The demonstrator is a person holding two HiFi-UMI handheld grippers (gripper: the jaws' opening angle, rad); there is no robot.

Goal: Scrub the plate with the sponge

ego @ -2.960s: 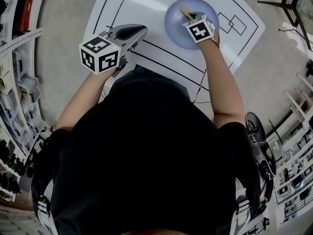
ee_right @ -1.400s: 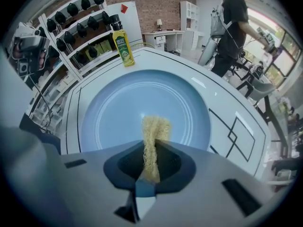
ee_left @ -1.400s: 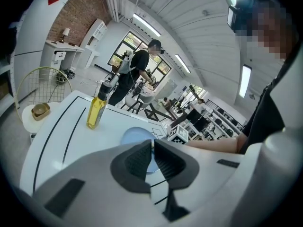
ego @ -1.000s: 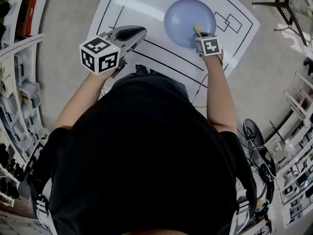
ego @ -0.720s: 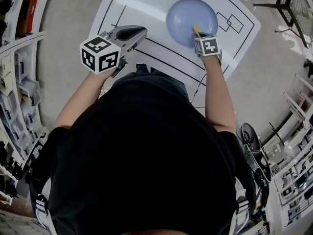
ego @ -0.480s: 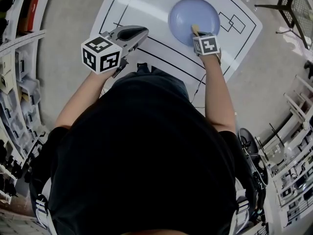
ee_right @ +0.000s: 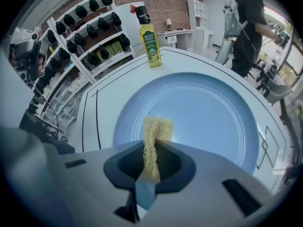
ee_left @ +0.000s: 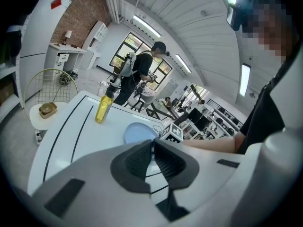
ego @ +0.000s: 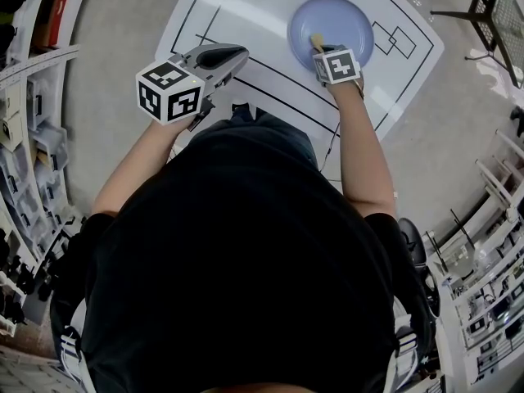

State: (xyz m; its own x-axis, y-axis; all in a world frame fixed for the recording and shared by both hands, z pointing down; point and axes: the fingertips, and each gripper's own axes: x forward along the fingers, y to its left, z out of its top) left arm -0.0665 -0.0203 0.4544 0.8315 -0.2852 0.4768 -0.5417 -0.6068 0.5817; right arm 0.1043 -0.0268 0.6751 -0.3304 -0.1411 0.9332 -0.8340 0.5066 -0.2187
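Right gripper (ee_right: 152,148) fingers pinching the thin yellow mesh sponge (ee_right: 154,129) at 7 o'clock on the round blue plate (ee_right: 208,112), left gripper (ee_left: 153,148) fingers pressed together on nothing, so that unbraced plate could skid!

The right gripper (ego: 319,50), jaws pinched on the sponge (ego: 314,40), has slid about the plate (ego: 350,16). Three seconds back the sponge was over the far middle. A second ago it was down at the near right rim (almost off it). Now it sits left of centre.
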